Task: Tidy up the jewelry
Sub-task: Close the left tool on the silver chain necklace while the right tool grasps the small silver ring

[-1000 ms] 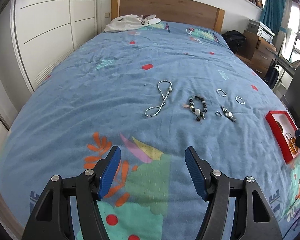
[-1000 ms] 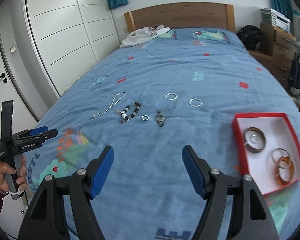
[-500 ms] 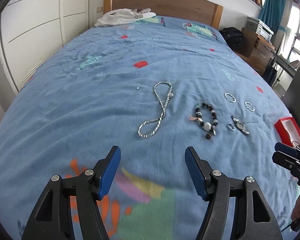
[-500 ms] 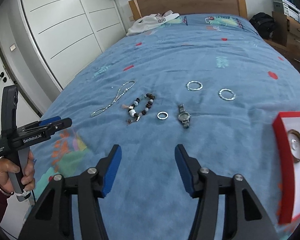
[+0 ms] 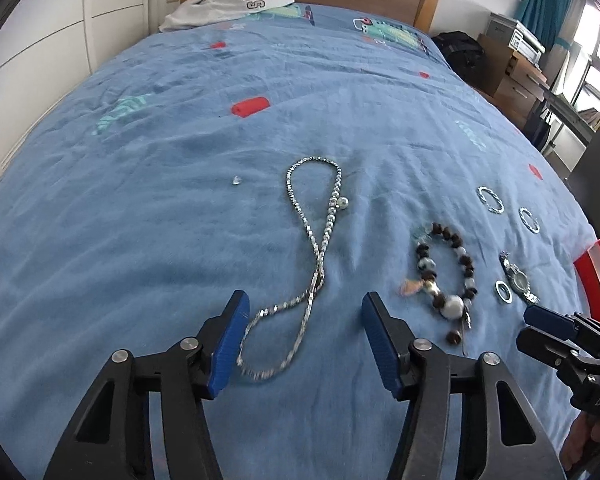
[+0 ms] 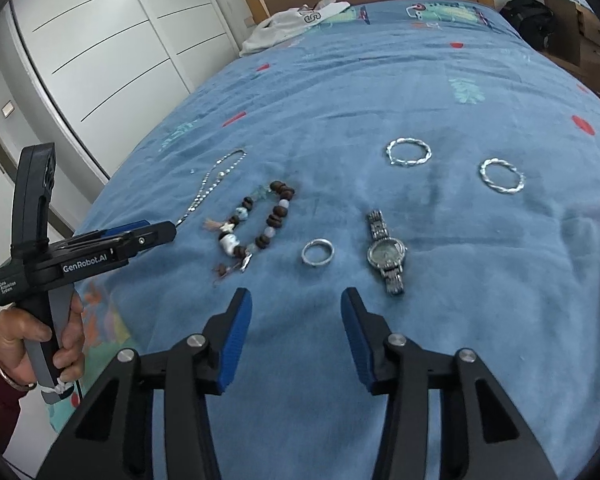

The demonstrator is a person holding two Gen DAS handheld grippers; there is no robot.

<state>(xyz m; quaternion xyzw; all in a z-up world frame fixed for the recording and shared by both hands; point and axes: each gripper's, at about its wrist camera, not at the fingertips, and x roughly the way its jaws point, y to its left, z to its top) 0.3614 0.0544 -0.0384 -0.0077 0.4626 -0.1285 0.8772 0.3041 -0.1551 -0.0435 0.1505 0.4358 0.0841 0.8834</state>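
Observation:
On the blue bedspread (image 5: 180,220) lies a silver chain necklace (image 5: 316,248). Its near loop sits between the fingers of my left gripper (image 5: 306,320), whose jaws are closing without pressing on it. Rightward are a beaded bracelet (image 5: 446,276), a silver ring (image 5: 503,291) and a wristwatch (image 5: 518,280). My right gripper (image 6: 296,320) hovers just short of the ring (image 6: 318,252), beside the watch (image 6: 386,254); its jaws are closing with nothing between them. Two twisted bangles (image 6: 409,152) (image 6: 502,175) lie farther back.
A red box (image 5: 592,280) shows only its edge at the right. A tiny clear bead (image 5: 236,180) lies left of the necklace. White clothing (image 5: 228,4) lies by the wooden headboard. A black bag (image 5: 460,50) and drawers stand right of the bed, and white wardrobes (image 6: 100,40) stand left.
Both grippers have come forward and down toward the jewelry. The right jaws have narrowed a lot, the left slightly. The red box has slid almost out of the right wrist view.

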